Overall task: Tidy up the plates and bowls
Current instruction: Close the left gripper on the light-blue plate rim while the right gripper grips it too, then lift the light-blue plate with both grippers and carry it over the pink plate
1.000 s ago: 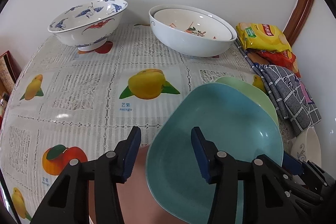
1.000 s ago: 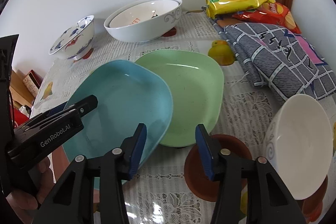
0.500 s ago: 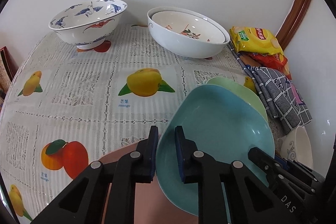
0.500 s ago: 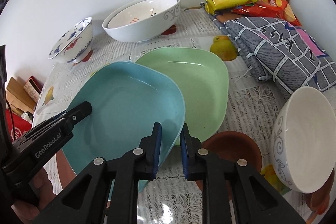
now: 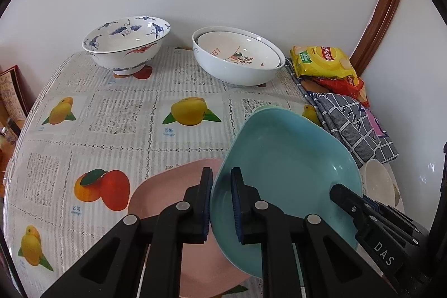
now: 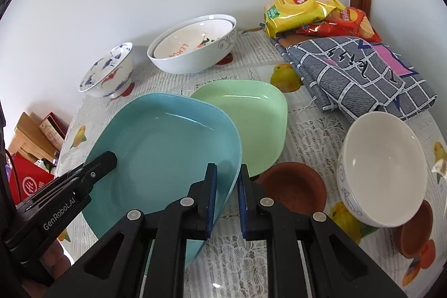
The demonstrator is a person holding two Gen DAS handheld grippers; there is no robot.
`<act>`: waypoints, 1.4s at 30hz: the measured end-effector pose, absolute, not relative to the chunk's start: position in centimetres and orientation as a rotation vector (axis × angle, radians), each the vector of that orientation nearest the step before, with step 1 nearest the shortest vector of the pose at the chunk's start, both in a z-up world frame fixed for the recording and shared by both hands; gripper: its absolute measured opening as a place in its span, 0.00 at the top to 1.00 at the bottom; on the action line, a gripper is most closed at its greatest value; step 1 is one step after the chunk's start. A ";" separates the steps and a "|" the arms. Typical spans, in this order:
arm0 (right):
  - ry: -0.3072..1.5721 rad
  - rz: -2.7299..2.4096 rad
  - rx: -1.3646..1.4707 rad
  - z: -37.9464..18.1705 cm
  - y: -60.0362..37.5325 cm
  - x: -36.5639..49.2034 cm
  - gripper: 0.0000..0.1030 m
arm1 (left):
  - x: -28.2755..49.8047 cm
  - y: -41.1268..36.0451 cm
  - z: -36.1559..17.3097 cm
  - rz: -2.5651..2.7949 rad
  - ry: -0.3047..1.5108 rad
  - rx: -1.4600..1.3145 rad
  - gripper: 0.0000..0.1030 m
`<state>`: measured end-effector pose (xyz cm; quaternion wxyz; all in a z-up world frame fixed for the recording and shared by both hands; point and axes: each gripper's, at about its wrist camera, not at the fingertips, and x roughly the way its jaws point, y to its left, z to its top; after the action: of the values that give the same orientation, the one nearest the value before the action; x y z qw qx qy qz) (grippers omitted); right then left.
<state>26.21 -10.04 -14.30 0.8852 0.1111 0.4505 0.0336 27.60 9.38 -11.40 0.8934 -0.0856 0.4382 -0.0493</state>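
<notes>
A smooth, glossy teal plate (image 6: 167, 147), squarish with rounded corners and a shallow well, sits tilted above the counter (image 5: 125, 136), its long axis running from the lower left to the upper right of the right wrist view. The left gripper (image 5: 220, 203) is clamped on the plate's left rim at the bottom centre of the left wrist view, its blue-padded jaws nearly together with only the thin rim between them. The right gripper (image 6: 226, 194) pinches the opposite rim at the bottom centre of its own view; its jaws are closing, the rim between the pads.

Beneath the raised plate, a matte pink plate (image 5: 167, 203) of the same shape lies flat on the counter, at the lower middle of the left wrist view. A pale green plate (image 6: 251, 119) lies just beyond the teal one, its near edge hidden under it. A small brown dish (image 6: 293, 186) sits beside the right gripper's fingers, and a plain white bowl (image 6: 382, 169) leans tilted at the right of the frame.

Against the wall at the top, a blue-and-white footed bowl (image 5: 125, 43) stands upright, well apart from two nested white bowls (image 5: 237, 57). A grey checked cloth (image 6: 360, 69) and yellow and red crisp packets (image 6: 301, 7) fill the upper right. The counter wears a lace-patterned, fruit-printed cover.
</notes>
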 end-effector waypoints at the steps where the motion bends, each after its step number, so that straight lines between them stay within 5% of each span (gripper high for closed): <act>1: 0.933 0.070 0.232 -14.0 -10.0 25.9 0.86 | 27.3 9.3 -11.1 -0.102 0.907 -0.179 0.87; 42: 0.799 0.056 0.197 -7.8 -10.1 16.3 0.88 | 17.1 9.2 -6.6 -0.086 0.807 -0.207 0.87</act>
<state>16.33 -10.10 -7.82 0.9162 0.0959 0.3880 0.0274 17.13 9.20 -6.59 0.9136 -0.1004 0.3917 -0.0419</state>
